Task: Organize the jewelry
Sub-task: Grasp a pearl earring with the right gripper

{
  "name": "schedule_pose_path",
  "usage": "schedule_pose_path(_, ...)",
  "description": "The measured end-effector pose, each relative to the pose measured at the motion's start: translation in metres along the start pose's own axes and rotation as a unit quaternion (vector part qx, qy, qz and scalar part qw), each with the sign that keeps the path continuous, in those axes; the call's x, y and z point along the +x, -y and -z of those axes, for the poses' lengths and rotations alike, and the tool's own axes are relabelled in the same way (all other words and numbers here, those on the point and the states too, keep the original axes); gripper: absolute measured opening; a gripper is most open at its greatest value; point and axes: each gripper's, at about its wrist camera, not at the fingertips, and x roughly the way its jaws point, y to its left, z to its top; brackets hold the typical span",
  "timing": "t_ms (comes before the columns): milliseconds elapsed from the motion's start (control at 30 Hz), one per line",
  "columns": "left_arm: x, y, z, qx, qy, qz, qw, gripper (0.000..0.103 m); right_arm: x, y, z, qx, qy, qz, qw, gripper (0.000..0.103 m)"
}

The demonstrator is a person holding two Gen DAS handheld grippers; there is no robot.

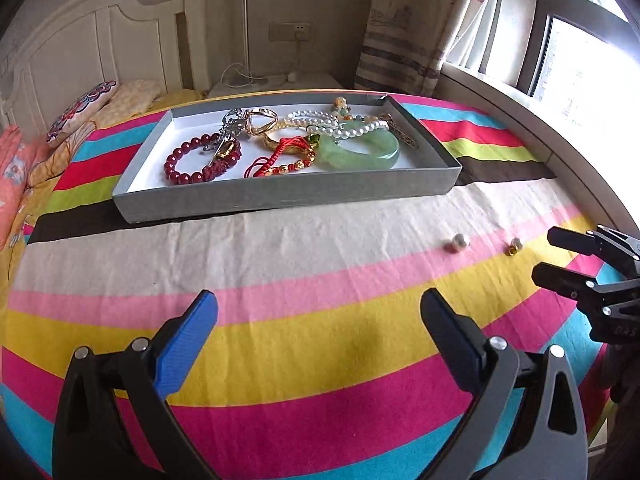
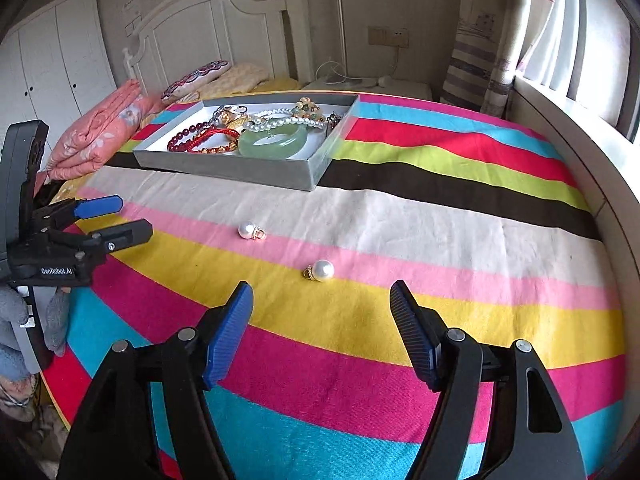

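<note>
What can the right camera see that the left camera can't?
Only the right wrist view shows the white wardrobe, the folded pink blanket, and both pearl earrings clearly: one on the pink stripe, one on the yellow stripe.

Only the left wrist view shows the window glass and the gold ring in the tray up close; there the earrings are just tiny specks.

Both show the grey tray, the green bangle, the red bead bracelet, the striped bedspread, and both grippers open: left, right.

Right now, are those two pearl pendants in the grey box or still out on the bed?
Out. Both pearl pendants lie on the striped bedspread, well short of the grey box.
</note>
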Motion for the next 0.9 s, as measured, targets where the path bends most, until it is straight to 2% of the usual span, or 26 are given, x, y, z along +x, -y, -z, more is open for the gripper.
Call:
schedule_pose_path(133,0.005,-0.013,0.002,-0.030,-0.015,0.022,0.9992,0.100,0.013,-0.005,-0.005,-0.011,-0.020,-0.003,1.000,0.057)
schedule_pose_path(200,0.007,-0.020,0.002,-0.049,-0.019,0.029,0.9982,0.100,0.018,-0.006,-0.007,-0.013,-0.029,0.001,1.000,0.048)
schedule_pose_path(233,0.008,-0.022,0.001,-0.056,-0.022,0.032,0.9977,0.100,0.020,-0.007,-0.008,-0.013,-0.031,0.002,0.999,0.046)
schedule_pose_path(300,0.009,-0.024,0.000,-0.058,-0.020,0.035,0.9975,0.100,0.022,-0.006,-0.010,-0.013,-0.032,0.006,0.999,0.039)
schedule_pose_path(500,0.008,-0.019,-0.001,-0.045,-0.020,0.029,0.9984,0.100,0.026,-0.005,-0.014,-0.010,-0.031,0.015,0.999,0.030)
schedule_pose_path(633,0.005,0.003,-0.004,0.008,-0.012,0.003,0.9999,0.100,0.025,-0.007,-0.013,-0.017,-0.028,0.029,0.999,0.020)
schedule_pose_path(700,0.004,0.020,-0.007,0.047,-0.007,-0.001,0.9989,0.100,0.024,-0.007,-0.012,-0.017,-0.025,0.029,0.999,0.019)
schedule_pose_path(900,0.016,0.069,-0.023,0.112,-0.014,0.047,0.9924,0.100,0.008,0.013,-0.008,0.039,0.015,0.021,0.999,0.019)
